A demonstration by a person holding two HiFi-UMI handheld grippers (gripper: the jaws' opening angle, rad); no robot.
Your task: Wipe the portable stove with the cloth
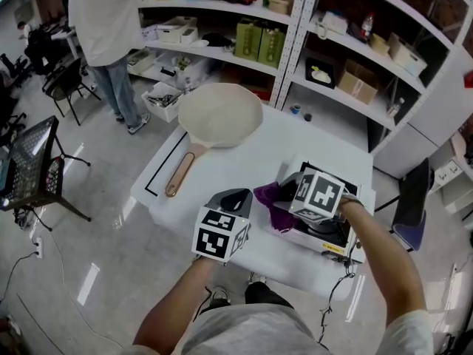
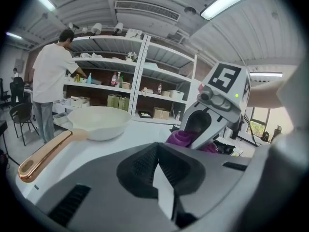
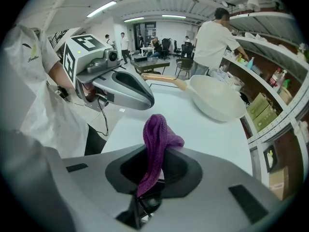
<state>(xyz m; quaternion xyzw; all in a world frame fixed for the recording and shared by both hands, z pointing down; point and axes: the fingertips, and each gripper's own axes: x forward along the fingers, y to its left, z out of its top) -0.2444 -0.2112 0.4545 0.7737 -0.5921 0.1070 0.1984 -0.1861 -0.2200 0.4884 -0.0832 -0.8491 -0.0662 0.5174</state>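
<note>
My left gripper (image 1: 233,198) hovers, jaws together and empty; my right gripper (image 1: 290,192), arm outstretched, pinches the cloth (image 3: 155,144).

White table (image 1: 295,143), cream frying pan (image 1: 220,115) far side, portable stove (image 1: 325,237) near right edge

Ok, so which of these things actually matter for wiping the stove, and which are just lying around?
For the job:
- purple cloth, pinched in the right claw
- portable stove, at the right end of the table

Just lying about:
- cream frying pan on the table
- stocked shelves behind
- left claw, shut on nothing, idle
</note>
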